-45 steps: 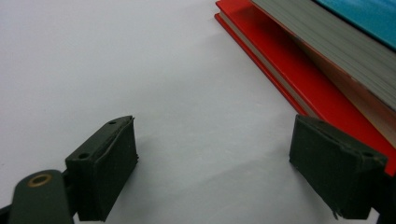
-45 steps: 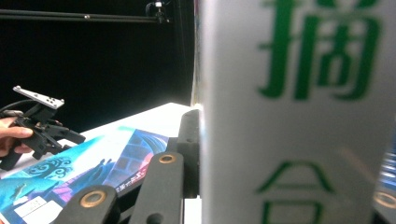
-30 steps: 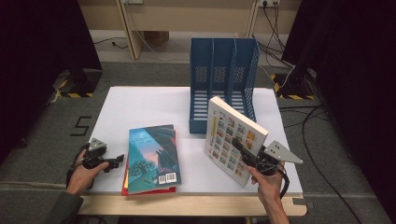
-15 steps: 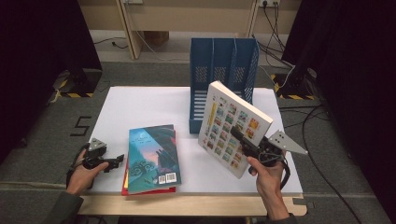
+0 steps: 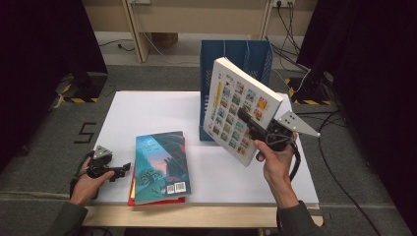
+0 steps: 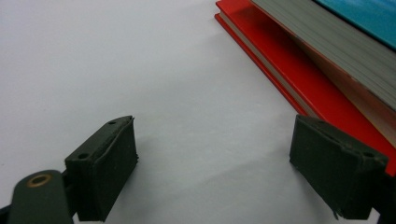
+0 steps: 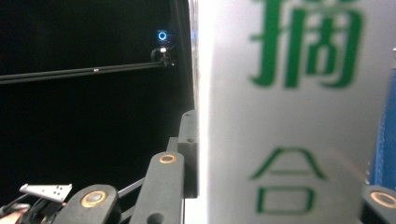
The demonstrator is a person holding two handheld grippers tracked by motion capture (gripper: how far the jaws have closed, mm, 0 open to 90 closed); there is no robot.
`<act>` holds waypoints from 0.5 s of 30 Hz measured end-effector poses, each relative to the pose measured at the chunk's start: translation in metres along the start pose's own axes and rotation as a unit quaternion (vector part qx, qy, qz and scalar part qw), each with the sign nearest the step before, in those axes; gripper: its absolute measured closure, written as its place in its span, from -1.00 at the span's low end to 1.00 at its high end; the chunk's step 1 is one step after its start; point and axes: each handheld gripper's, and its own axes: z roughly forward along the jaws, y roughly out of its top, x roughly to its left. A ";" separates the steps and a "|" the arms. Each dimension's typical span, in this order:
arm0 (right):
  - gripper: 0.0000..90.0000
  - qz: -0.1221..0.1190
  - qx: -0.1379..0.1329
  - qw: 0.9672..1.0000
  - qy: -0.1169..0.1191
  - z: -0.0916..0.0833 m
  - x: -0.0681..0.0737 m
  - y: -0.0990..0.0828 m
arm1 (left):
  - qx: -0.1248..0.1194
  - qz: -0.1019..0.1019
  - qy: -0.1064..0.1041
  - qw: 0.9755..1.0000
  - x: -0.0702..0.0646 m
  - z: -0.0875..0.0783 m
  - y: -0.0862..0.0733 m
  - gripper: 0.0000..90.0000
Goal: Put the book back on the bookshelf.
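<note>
The white table (image 5: 162,110) carries everything here, with grey floor around it. At the middle of its far edge stands a blue file rack (image 5: 235,54), upright, its slots open toward the near side.

In front of that rack, lifted clear of the table, is a thick white book (image 5: 235,105) whose cover bears a grid of small coloured pictures. It hangs tilted, its top corner leaning toward the far edge and its lower corner pointing at the near right part of the table. In the right gripper view its spine shows large green characters.

Near the near-left corner two books lie flat in a stack: a blue-covered book (image 5: 161,164) on top of a red book (image 5: 133,189), whose edge peeps out along the left and near sides. In the left gripper view the red cover and the grey page edges run just beside the right jaw.

The right hand-held gripper (image 5: 255,130) is clamped on the white book's lower right edge, jaws narrow around its thickness.

The left hand-held gripper (image 5: 122,169) rests low at the near-left edge, just beside the stack, its jaws spread wide with bare table between them.
</note>
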 end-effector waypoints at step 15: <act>0.65 0.024 0.003 0.998 -0.050 0.066 -0.029 0.007 | 0.001 0.000 -0.001 1.000 0.000 0.000 0.000 -0.69</act>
